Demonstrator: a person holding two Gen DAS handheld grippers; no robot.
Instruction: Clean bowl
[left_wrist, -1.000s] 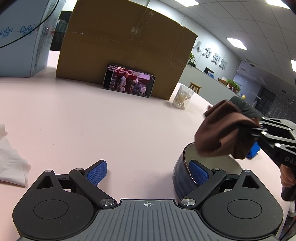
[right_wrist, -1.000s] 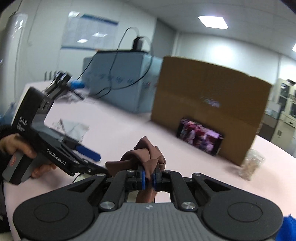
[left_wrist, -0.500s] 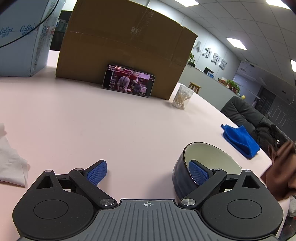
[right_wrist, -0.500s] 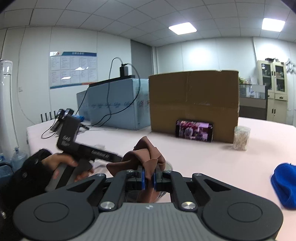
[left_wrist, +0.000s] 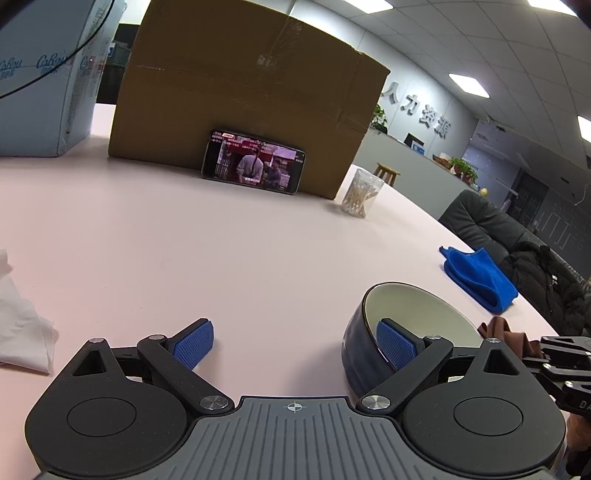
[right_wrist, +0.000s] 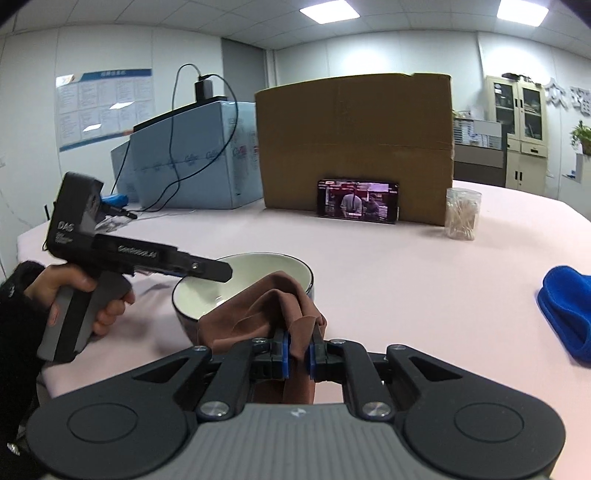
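My left gripper is wide open, one blue pad inside the bowl, the other outside on the pink table. My right gripper is clamped on the brown cloth, which bunches just over the bowl's near rim. Bowl sits upright on the table, blue towel off to the right

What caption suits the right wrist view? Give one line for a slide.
Right gripper clamps a brown cloth beside the bowl as the left gripper reaches over its rim.

The brown cloth hides the bowl's near rim.
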